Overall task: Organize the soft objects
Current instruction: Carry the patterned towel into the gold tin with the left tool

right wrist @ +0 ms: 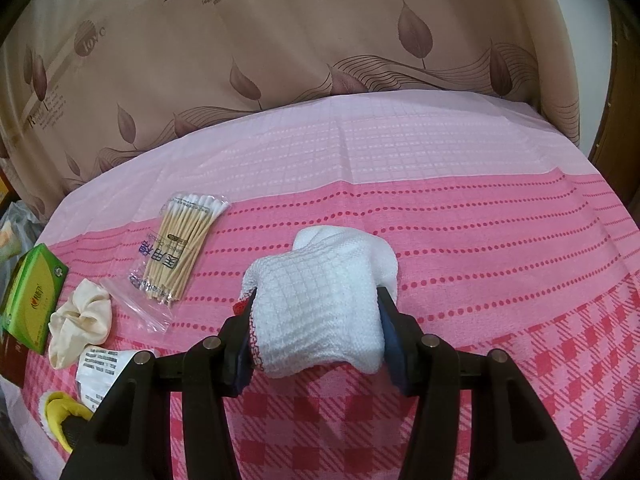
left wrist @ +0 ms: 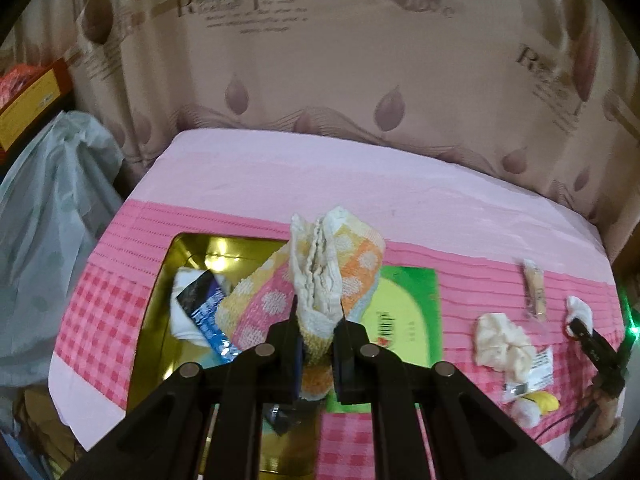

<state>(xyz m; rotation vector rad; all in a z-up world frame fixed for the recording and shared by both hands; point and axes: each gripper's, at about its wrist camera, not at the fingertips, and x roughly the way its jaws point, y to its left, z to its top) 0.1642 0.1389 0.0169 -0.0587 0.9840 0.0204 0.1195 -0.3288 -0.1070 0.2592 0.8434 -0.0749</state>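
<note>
Upright, the dotted towel (left wrist: 320,276) stands pinched in left tongs (left wrist: 318,312) (right tongs (right wrist: 316,304) clamp white cloth (right wrist: 320,304)).

Both tools are matte black plastic. The left gripper (left wrist: 318,316) has angular linkage arms joined by round silver pivot pins, with dark blue pads lining its slim jaws. The right gripper (right wrist: 316,316) is built alike: black arms, brassy-silver pins, blue-grey pads inside.

The left gripper (left wrist: 318,320) is tilting steeply downward above the gold tin (left wrist: 160,292), its jaws pinching a dotted towel (left wrist: 320,280); the right gripper (right wrist: 316,312) is angling down, right of that tin, clamping a folded white cloth (right wrist: 316,308)
</note>
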